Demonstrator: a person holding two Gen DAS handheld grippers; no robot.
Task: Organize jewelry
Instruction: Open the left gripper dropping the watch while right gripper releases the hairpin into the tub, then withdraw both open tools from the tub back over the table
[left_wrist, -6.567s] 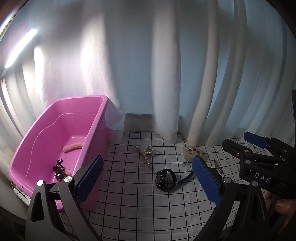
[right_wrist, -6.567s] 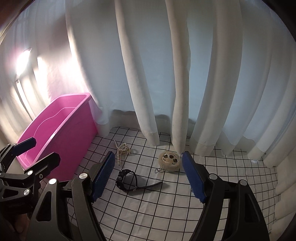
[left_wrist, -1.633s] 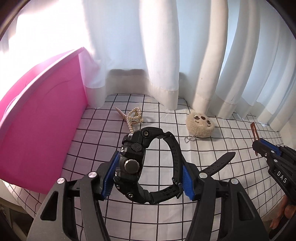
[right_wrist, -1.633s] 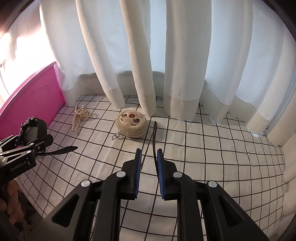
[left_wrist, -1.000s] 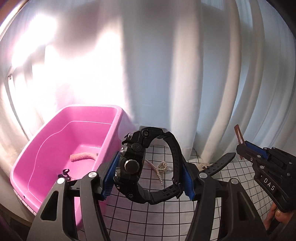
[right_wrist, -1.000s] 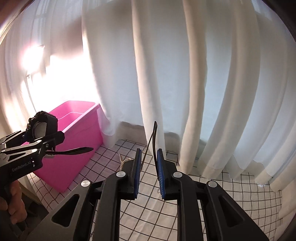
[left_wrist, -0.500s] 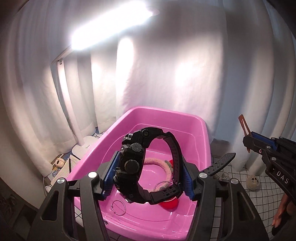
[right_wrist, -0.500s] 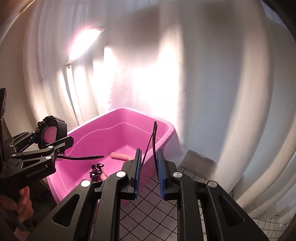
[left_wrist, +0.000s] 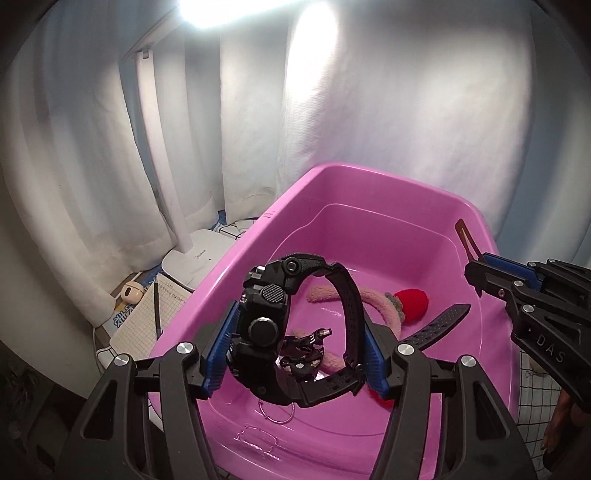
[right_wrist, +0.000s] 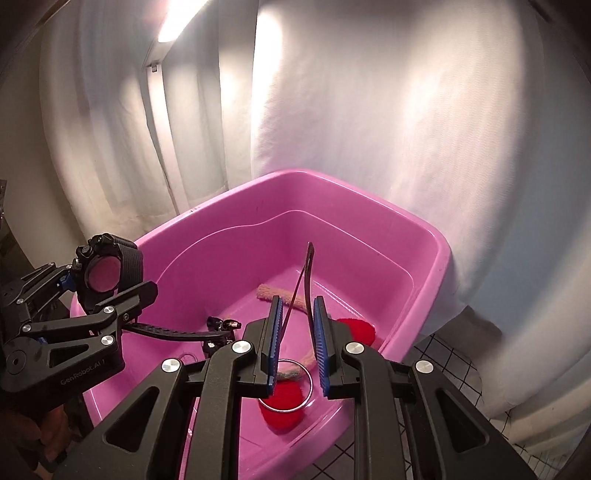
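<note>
Watch (left_wrist: 295, 328) is clamped in the left gripper (left_wrist: 295, 354) over the pink tub (left_wrist: 369, 192); a hairpin (right_wrist: 301, 291) is pinched by the right gripper (right_wrist: 297, 343). Items below could be struck if either is released too high.

left gripper (left_wrist: 295, 360): black frame, blue pads, silver screws, "GenRobot.AI" | right gripper (right_wrist: 297, 341): same build, "DAS" on side
</note>
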